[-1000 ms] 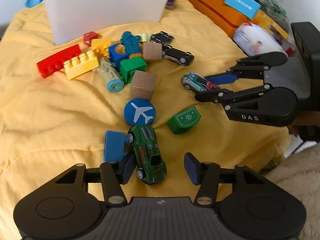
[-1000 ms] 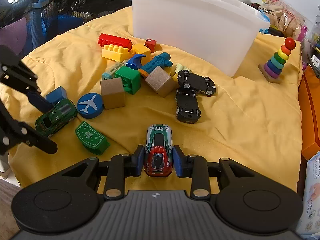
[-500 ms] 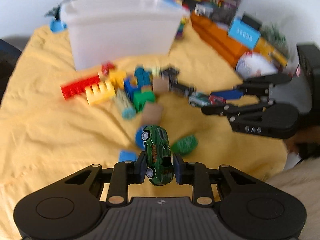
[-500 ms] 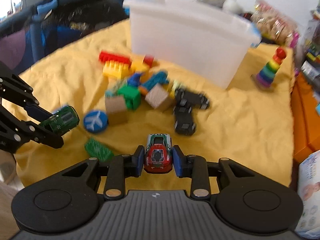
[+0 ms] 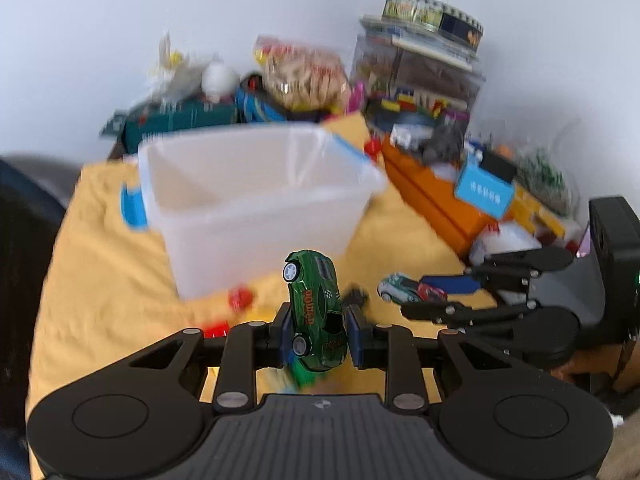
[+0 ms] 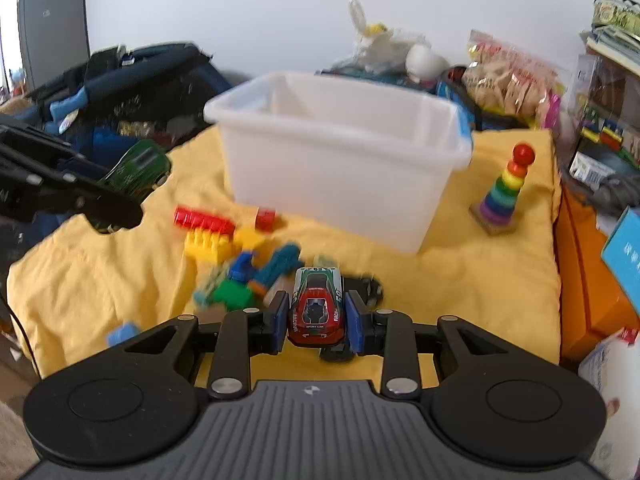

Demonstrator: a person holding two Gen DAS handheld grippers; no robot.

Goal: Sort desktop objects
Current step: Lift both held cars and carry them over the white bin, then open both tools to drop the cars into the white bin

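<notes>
The green toy car (image 5: 316, 312) is sitting clamped between the blue pads of the left gripper (image 5: 316, 332), tilted so that its nose is pointing up toward the white plastic bin (image 5: 256, 204) and its wheels are facing left. It is hanging clear of the yellow cloth (image 5: 100, 280), in front of the bin's near wall. In the right wrist view the same car (image 6: 136, 170) is showing to the left of the bin, pinched in the left gripper's black fingers.

The red and white racing car (image 6: 317, 310) is being held squarely between the pads of the right gripper (image 6: 317, 320), roof up and nose pointing at the bin, also lifted above the cloth. In the left wrist view this car (image 5: 408, 288) is appearing to the right of the bin's near corner, gripped at its tail by the right gripper (image 5: 440, 296).

The bin is standing open on the cloth, and its inside looks bare as far as can be seen. Between the bin and the grippers a blurred heap of toys is lying: a red brick (image 6: 204, 218), a yellow brick (image 6: 210, 244), a green brick (image 6: 232, 294) and a black car (image 6: 366, 286). To the right of the bin a rainbow stacking tower (image 6: 506, 192) is standing upright. Beyond the cloth's right edge an orange box (image 5: 436, 200) is lying beside the bin.
</notes>
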